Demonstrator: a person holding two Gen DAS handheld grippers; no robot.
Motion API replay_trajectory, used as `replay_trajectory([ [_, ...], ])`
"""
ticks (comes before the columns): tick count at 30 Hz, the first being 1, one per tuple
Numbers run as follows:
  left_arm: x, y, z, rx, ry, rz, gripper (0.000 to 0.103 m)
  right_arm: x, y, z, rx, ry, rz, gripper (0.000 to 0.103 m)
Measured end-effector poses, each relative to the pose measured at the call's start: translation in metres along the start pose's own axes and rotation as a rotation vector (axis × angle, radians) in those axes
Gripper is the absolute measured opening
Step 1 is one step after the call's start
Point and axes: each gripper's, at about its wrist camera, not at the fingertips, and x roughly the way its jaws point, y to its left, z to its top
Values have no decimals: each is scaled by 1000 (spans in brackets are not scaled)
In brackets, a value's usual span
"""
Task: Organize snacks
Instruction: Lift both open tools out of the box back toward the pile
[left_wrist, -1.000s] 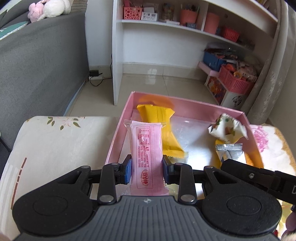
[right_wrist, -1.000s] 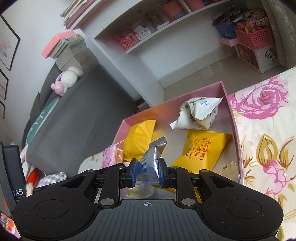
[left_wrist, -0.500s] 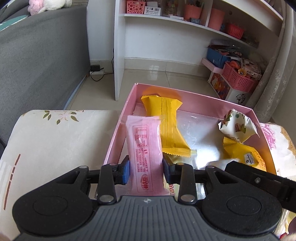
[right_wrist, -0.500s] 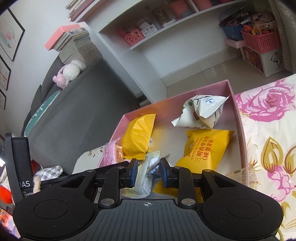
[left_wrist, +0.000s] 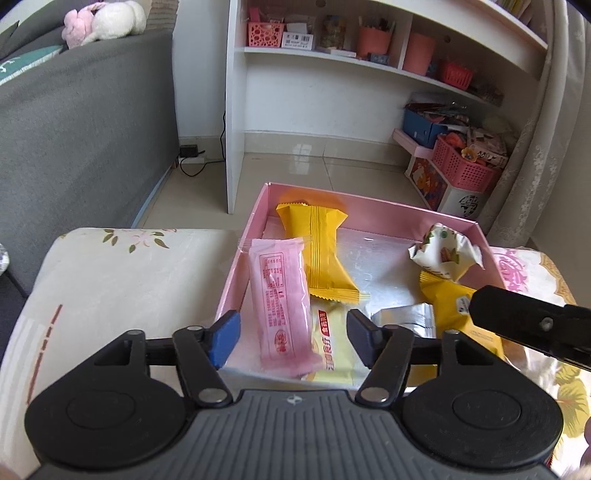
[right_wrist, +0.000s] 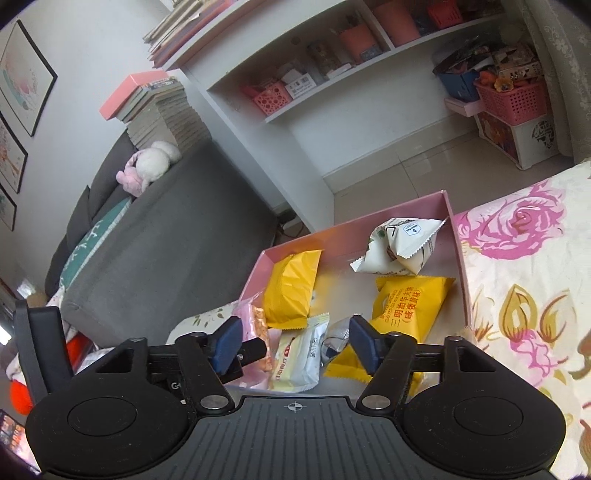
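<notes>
The left tongs (left_wrist: 291, 339) stand with their jaws parted, having just been opening, and the pink snack packet (left_wrist: 282, 302) lies between them untouched by either blue pad, resting along the left wall of the pink box (left_wrist: 373, 210) with its far end propped on the rim. The box sits on a table covered in a floral cloth (left_wrist: 122, 288). Just right of the pink packet a long yellow packet (left_wrist: 321, 251) lies lengthwise, reaching toward the far wall, and a pale yellow packet (left_wrist: 332, 347) lies at the near edge, partly under the pink one. The right tongs (right_wrist: 293, 343) are likewise spread, their jaws having just been opening, with nothing pressed between the pads; a small silver packet (right_wrist: 338, 338) lies below them in the box, just inside the right pad, and whether it brushes that pad is hard to tell from this angle. To its left lies a white and yellow packet (right_wrist: 301, 354); to its right a yellow packet with red print (right_wrist: 404, 306) rests near the right wall. A crumpled white packet (right_wrist: 399, 245) sits in the far right corner. In the left wrist view the black body of the right tongs crosses the right edge over the box. Beyond the table are a grey sofa (left_wrist: 74, 122) on the left, with a plush toy (left_wrist: 103, 22) on top, and white shelves (left_wrist: 369, 62) holding pink baskets.
</notes>
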Motion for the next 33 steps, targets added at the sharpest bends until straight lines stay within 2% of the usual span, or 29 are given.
replay_trajectory([
  [8, -32, 6, -12, -9, -20, -15, 72, -32, 17, -8, -16, 2, -48, 84],
  [13, -50, 12, -25, -24, -21, -28, 79, -52, 28, -15, -41, -7, -67, 88],
  [20, -71, 23, -45, -43, -25, -33, 93, -69, 46, -34, -136, 1, -86, 96],
  [29, -86, 32, -78, -46, -18, -21, 100, -78, 49, -64, -212, 2, -93, 97],
  [33, -91, 36, -88, -61, -7, -17, 101, -81, 53, -77, -264, 7, -128, 97],
])
